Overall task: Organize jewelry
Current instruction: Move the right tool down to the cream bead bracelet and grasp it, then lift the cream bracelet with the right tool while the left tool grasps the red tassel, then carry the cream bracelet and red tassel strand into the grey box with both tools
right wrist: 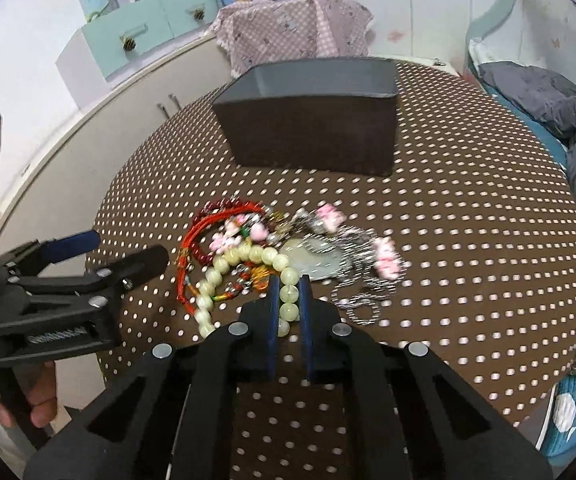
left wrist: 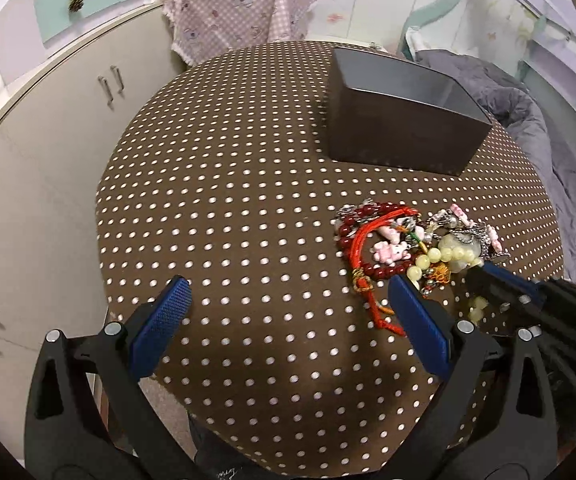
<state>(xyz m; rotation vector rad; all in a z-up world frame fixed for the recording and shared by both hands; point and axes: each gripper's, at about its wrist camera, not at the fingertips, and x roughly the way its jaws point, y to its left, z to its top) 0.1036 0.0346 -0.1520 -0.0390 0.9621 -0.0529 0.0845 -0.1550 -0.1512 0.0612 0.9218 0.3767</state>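
My right gripper (right wrist: 289,300) pinches the pale bead bracelet (right wrist: 248,258) in the jewelry pile (left wrist: 416,244) on the worktop (left wrist: 228,200), my left gripper (left wrist: 288,300) spread wide beside it, dark box (right wrist: 312,120) behind.

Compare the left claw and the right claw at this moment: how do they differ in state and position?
The left claw stands wide open with nothing between its pads, while the right claw is shut on the pale bead bracelet. The left claw hovers over bare polka-dot tablecloth beside the jewelry pile, while the right claw sits at the pile's near edge. Both are black with blue pads and point down toward the table.
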